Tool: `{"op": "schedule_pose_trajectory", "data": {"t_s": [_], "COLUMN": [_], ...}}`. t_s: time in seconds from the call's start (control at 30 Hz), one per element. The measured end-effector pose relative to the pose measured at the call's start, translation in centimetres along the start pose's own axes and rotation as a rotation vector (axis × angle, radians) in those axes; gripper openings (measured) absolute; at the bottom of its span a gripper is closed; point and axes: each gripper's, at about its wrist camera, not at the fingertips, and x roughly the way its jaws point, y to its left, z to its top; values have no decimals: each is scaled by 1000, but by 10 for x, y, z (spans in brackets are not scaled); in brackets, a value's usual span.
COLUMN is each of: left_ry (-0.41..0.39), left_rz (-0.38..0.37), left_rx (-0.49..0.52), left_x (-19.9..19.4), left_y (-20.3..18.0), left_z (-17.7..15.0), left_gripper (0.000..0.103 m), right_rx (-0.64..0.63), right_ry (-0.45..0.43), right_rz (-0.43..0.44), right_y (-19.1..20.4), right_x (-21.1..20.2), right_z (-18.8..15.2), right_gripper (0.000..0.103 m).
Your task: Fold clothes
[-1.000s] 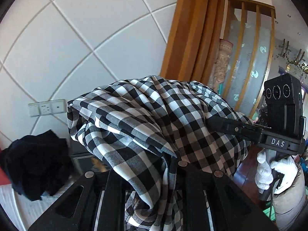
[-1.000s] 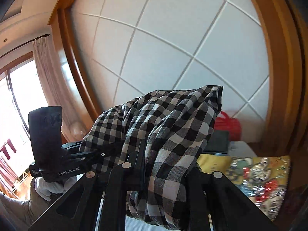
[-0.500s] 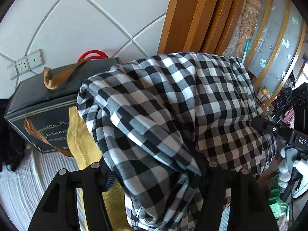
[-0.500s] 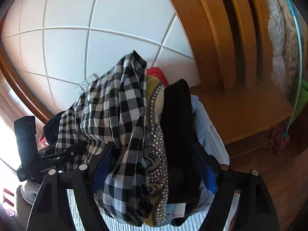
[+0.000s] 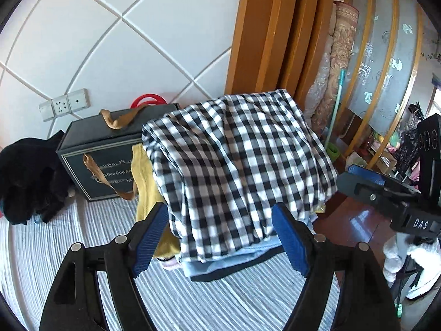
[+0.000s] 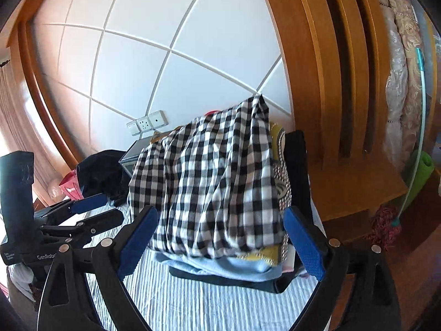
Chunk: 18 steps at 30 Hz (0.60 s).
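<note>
Resting on top of a stack of folded clothes, the black-and-white checked shirt (image 5: 237, 162) lies folded, its thin woven cloth draping softly over the pile's edges. A second ago both grippers had it bunched up and pinched in the air in front of the white panelled wall (image 5: 110, 33); now it is down on the pile and free of them.

The left gripper (image 5: 220, 237) has just been opening. Its jaws stand wide apart, one blue ribbed pad (image 5: 148, 237) on each side of the shirt's near edge, and neither presses on the cloth. The right gripper (image 6: 217, 240) has also just been opening. Its jaws spread wide on either side of the pile, with the shirt between them but not gripped.

Under the shirt lie a pale blue garment (image 6: 220, 266), a yellow piece with shiny studs (image 6: 281, 176) and a flat black layer (image 6: 228, 278) at the bottom. A mustard-yellow knit (image 5: 143, 173) sticks out on the pile's left side. The pile sits on a bed covered in fine grey-and-white striped cloth (image 5: 193, 298).

Behind it stands a dark rectangular gift box (image 5: 93, 162) with tan ribbon handles, and to its left a crumpled heap of black cloth (image 5: 27, 176). A white wall socket (image 5: 64, 104) sits above them. Glossy orange-brown wooden trim (image 5: 264, 33) frames the wall. A white-gloved hand (image 5: 410, 259) holds the right gripper.
</note>
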Motion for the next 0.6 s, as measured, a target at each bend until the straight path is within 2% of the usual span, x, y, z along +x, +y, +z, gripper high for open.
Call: {"op": "schedule_pose_trajectory", "data": {"t_s": [0.3, 0.6], "left_ry": [10, 24], "left_rz": [27, 40], "left_rx": [51, 70], "left_x": [-5, 3], "left_y": [-32, -40], "left_z": [-20, -28], "left_gripper": [79, 79], "right_rx": [-2, 21], "right_ry": [47, 52], "right_rz": [-11, -34], "right_y": [14, 8], "right_x": [-13, -22], "right_z": [-40, -46], "right_gripper": [93, 93]}}
